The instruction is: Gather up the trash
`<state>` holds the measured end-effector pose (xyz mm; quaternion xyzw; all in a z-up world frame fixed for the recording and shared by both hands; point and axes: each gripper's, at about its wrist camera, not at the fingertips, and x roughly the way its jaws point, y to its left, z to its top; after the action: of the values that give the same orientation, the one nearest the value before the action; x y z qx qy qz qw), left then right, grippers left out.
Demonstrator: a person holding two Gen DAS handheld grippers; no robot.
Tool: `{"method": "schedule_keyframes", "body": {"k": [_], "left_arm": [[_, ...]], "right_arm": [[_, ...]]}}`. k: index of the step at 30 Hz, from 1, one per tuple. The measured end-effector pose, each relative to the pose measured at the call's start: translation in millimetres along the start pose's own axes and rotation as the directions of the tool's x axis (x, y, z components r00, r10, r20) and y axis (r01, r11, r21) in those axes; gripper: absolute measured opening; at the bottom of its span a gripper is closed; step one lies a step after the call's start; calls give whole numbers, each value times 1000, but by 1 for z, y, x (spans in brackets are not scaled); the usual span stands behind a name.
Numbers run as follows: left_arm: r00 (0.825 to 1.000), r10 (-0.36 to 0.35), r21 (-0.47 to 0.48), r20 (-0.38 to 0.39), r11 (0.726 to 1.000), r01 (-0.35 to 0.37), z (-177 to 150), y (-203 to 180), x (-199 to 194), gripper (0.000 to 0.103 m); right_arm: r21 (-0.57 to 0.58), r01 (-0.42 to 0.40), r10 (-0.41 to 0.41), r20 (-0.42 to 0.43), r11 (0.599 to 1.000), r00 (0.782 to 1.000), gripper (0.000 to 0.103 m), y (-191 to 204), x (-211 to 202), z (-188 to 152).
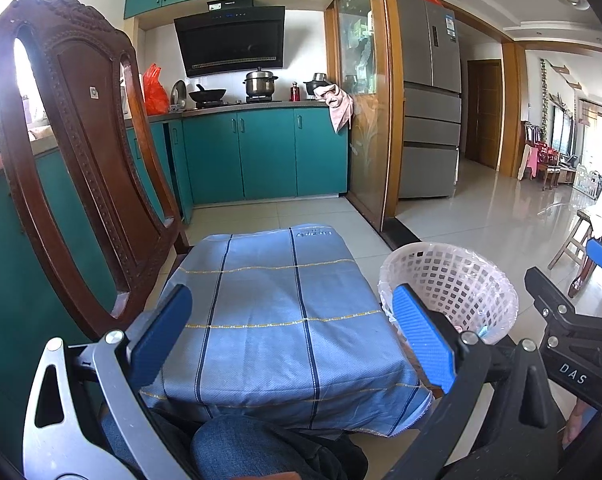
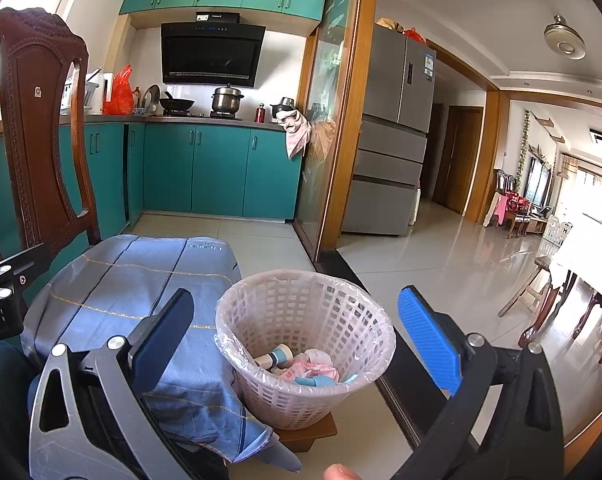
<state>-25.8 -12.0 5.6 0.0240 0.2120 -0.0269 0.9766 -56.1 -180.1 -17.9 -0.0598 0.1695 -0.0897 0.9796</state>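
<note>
1. We are holding our left gripper [image 1: 293, 336] with its jaws spread wide and nothing between them; its blue fingers [image 1: 421, 336] are hovering over the blue checked cloth [image 1: 269, 320] without touching it.
2. We are holding our right gripper [image 2: 297, 344] just as wide and just as empty, its fingers [image 2: 429, 344] framing the basket from above.
3. The pink mesh basket [image 2: 301, 396], lined with a clear plastic bag, is sitting on a small wooden stand [image 2: 309, 432] on the floor, just beside the cloth's right edge.
4. The trash [image 2: 301, 364] is lying at the bottom of the basket: a small white and teal bottle, crumpled pink pieces and light blue scraps, below and between the right fingers.
5. From the left wrist view the basket is showing behind the left gripper's right finger.
6. A carved wooden chair [image 1: 73, 140] is standing to the left of the cloth.
</note>
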Motion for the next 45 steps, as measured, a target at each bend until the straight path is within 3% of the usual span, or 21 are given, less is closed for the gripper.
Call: {"method": "schedule_keyframes", "body": {"k": [45], "left_arm": [[1000,-15,6,1,1000,15,1,1,-1,100]], "right_arm": [[-2,9,-9,-3,1000,1000,100,-4,0,1]]}}
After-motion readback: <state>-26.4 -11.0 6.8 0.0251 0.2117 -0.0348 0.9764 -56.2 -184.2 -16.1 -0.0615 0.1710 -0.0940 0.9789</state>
